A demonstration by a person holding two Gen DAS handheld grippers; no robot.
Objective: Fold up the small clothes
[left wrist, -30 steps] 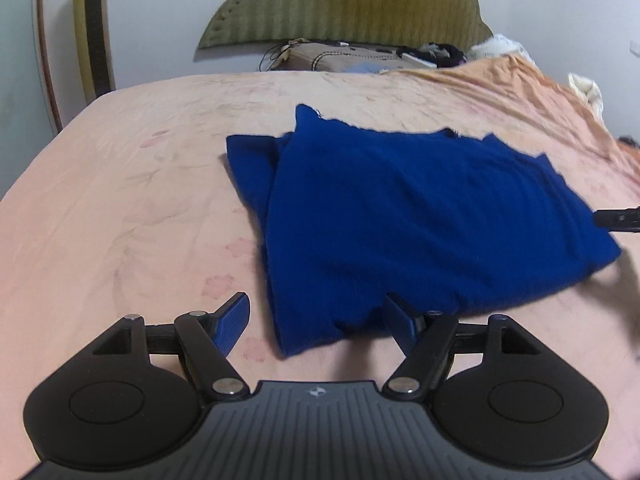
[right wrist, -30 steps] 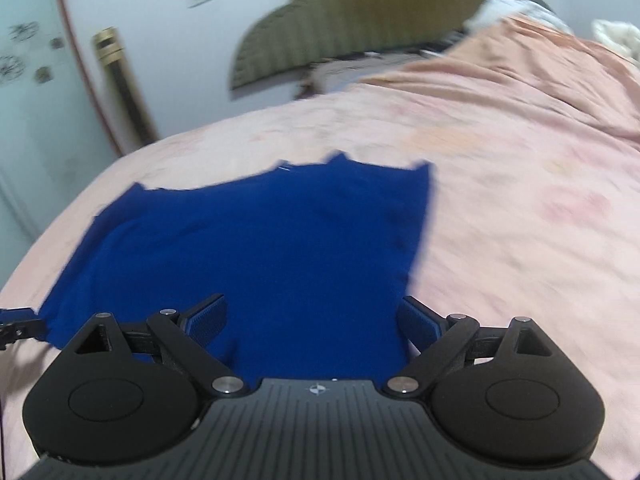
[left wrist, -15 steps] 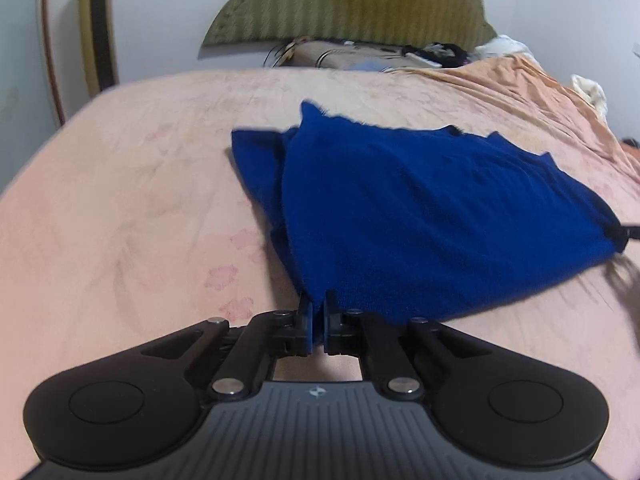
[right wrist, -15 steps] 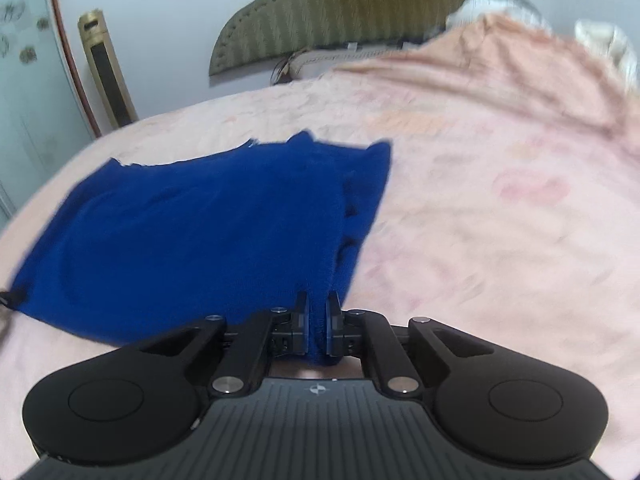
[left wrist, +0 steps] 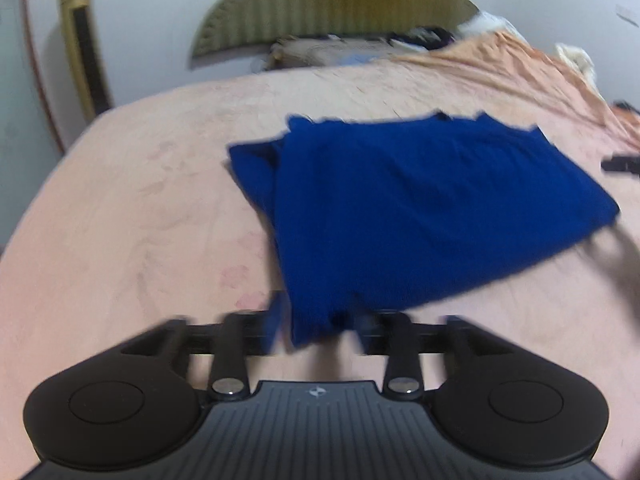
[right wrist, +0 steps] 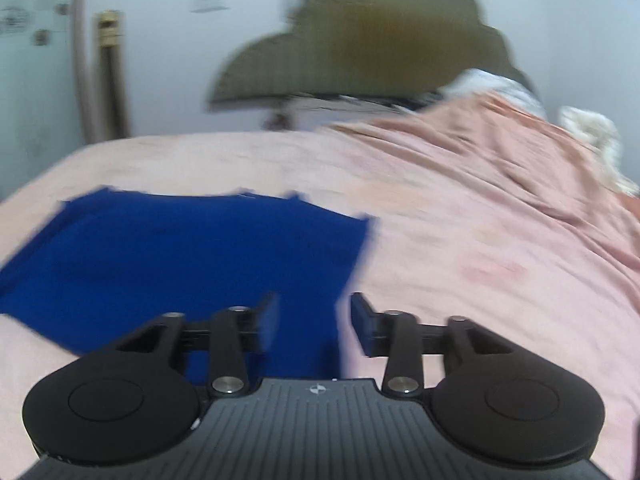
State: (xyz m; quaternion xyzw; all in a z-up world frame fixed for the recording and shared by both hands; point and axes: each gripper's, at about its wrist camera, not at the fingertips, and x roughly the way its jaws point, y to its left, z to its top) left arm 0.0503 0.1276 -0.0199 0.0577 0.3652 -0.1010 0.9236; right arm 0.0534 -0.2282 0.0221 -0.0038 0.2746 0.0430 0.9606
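Note:
A dark blue garment (left wrist: 420,208) lies folded and flat on the pink bedsheet (left wrist: 132,216). In the left wrist view my left gripper (left wrist: 318,322) is at the garment's near left corner. Its jaws are opening, and that corner sits loosely between the blue pads. The right wrist view shows the same garment (right wrist: 192,264) at the left. My right gripper (right wrist: 314,314) is at its near right corner, jaws opening, with the cloth's edge between the pads and not pinched. Both views are blurred.
A padded olive headboard (left wrist: 332,8) and pillows with clutter stand at the far end of the bed. A tall gold and black appliance (left wrist: 82,40) stands by the wall on the left. A rumpled peach cover (right wrist: 500,168) lies on the right.
Both grippers were open, shut on the garment's near corners half a second ago, and have now opened again. The right gripper has lifted and rolled a little.

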